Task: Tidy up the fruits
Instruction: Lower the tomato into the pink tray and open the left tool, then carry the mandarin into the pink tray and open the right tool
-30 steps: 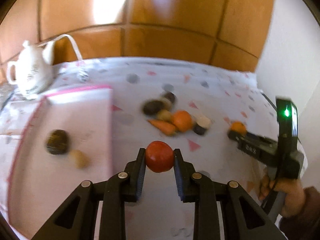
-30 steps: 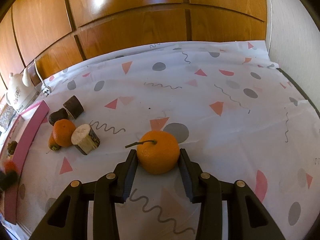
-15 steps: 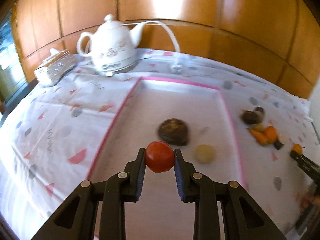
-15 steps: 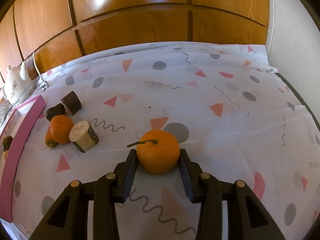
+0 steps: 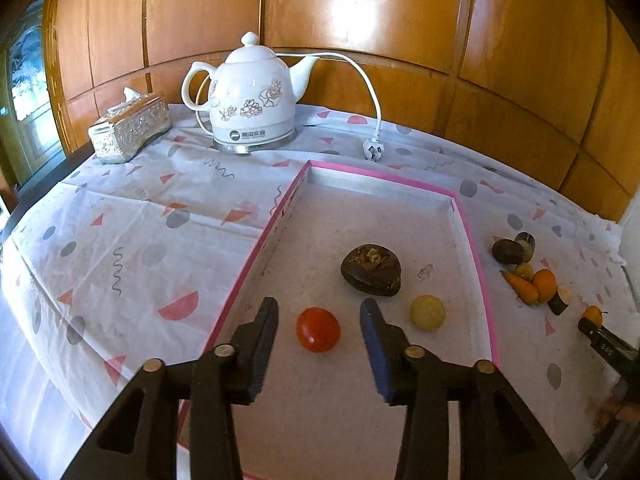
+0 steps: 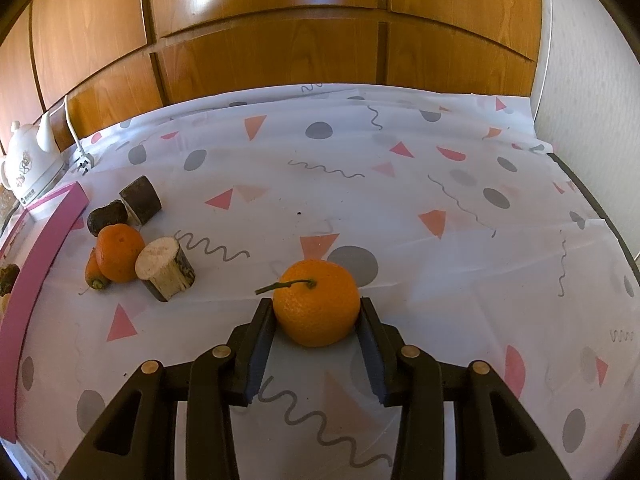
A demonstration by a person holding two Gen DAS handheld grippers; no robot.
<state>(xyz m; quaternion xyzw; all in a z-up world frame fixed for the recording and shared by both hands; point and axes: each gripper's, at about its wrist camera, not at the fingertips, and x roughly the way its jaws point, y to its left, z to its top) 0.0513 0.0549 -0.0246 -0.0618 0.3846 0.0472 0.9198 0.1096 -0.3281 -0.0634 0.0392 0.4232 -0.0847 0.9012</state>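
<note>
Left black two-finger gripper: spread wide, straddling small round red tomato lying in pink-rimmed white tray, apparently sorted. Right black two-finger gripper: clamping stemmed orange mandarin over patterned tablecloth, likely tray-bound.

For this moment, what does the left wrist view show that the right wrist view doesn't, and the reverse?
Left wrist only: the open left gripper around a red tomato lying in the pink-edged tray, and a tissue box.
Right wrist only: the right gripper shut on an orange.
Both: the white kettle and the fruit pile.
</note>
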